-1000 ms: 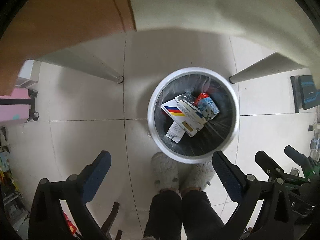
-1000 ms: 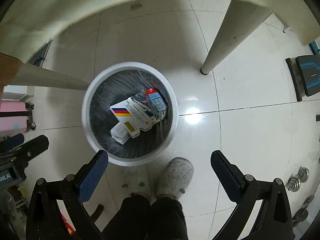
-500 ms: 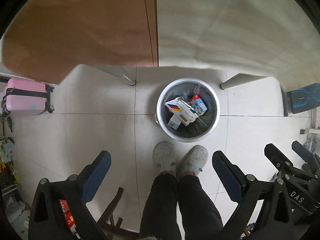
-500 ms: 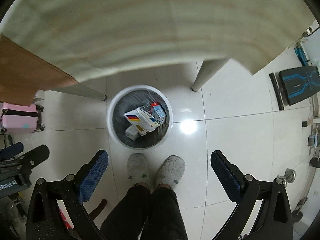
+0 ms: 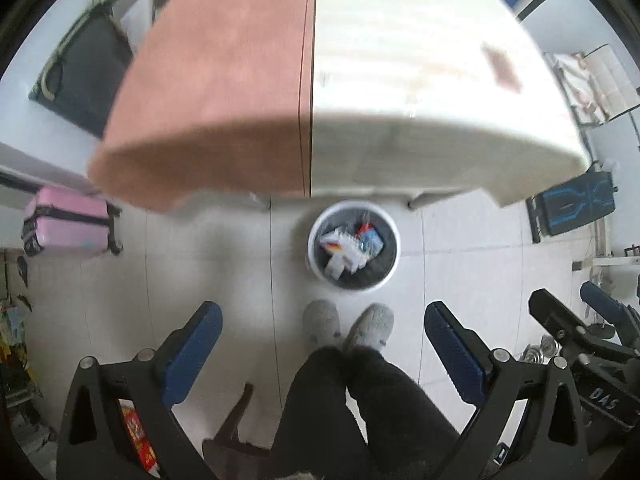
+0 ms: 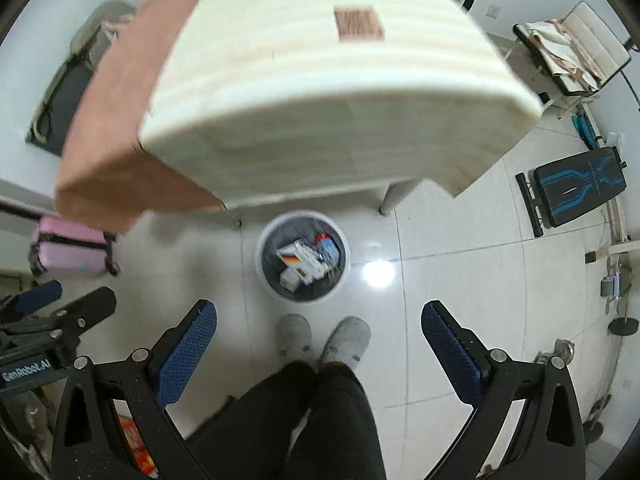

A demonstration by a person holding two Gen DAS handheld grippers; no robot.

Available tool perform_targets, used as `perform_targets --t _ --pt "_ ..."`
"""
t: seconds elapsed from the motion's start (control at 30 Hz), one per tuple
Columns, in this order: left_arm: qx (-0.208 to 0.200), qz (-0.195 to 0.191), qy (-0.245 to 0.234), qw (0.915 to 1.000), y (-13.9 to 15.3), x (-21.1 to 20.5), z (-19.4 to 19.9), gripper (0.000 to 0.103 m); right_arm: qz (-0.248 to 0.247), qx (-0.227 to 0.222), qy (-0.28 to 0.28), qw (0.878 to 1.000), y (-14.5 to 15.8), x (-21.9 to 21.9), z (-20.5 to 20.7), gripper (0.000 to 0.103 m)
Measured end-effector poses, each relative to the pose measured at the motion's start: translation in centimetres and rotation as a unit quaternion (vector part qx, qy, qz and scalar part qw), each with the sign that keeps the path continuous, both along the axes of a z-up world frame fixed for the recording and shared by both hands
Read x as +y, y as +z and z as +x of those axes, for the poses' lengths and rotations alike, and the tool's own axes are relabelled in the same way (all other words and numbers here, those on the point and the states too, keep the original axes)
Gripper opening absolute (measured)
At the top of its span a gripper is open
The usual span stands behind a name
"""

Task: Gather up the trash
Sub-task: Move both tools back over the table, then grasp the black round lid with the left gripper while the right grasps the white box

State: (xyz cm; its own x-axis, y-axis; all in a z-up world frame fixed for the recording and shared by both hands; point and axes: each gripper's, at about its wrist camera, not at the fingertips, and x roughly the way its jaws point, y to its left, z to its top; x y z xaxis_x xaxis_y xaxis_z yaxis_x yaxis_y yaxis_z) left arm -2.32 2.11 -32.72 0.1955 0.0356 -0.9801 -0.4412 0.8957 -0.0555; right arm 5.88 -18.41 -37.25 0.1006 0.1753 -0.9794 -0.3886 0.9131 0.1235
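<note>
left gripper (image 6: 60,304) reads "genrobot.ai"; right gripper (image 5: 560,312) reads "das".

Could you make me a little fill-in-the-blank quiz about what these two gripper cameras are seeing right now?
1. The white trash bin stands on the floor just in front of the person's grey ____.
2. Both the left gripper and the right gripper are ____ and hold nothing.
3. The suitcase by the wall is ____ in colour.

Missing words: slippers; open; pink
</note>
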Motion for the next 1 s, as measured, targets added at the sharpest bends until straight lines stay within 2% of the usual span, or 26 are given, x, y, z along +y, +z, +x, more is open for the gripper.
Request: perform_targets --t 0.2,0.3,0.47,0.57,0.63,0.7,0.8,0.9,1.0 --pt "-0.057 0.041 0.009 0.9975 6.6 2.4 4.6 0.103 0.052 -0.02 -0.044 0.998 6.5 0.5 6.0 0.103" --pt "-0.071 0.059 0.015 0.9956 8.6 3.8 7.8 0.103 0.067 -0.027 -0.053 0.996 8.4 1.4 10.3 0.103" --pt "-0.075 0.069 0.039 0.994 11.0 6.3 16.8 0.103 0.072 -0.031 -0.048 0.996 9.6 3.4 19.9 0.103" --pt "-0.068 0.068 0.063 0.9934 11.2 7.8 22.1 0.103 0.071 -0.031 -0.032 0.996 8.9 5.2 26.9 0.103" --pt "-0.052 0.06 0.09 0.9928 10.8 9.3 26.7 0.103 0.064 -0.032 -0.014 0.997 8.4 6.9 32.9 0.103" --pt "-0.038 0.047 0.109 0.9921 10.6 10.2 29.2 0.103 0.057 -0.03 0.001 0.998 7.7 8.5 38.1 0.103" --pt "-0.016 0.032 0.126 0.9914 9.2 11.3 34.9 0.103 0.038 -0.027 0.024 0.999 6.5 11.7 46.8 0.103" --pt "0.004 0.007 0.135 0.9908 7.2 12.0 40.2 0.103 0.024 -0.024 0.054 0.998 4.5 15.3 53.8 0.103" --pt "0.014 -0.007 0.142 0.9898 5.7 12.5 43.7 0.103 0.006 -0.023 0.084 0.996 2.2 18.8 59.7 0.103"
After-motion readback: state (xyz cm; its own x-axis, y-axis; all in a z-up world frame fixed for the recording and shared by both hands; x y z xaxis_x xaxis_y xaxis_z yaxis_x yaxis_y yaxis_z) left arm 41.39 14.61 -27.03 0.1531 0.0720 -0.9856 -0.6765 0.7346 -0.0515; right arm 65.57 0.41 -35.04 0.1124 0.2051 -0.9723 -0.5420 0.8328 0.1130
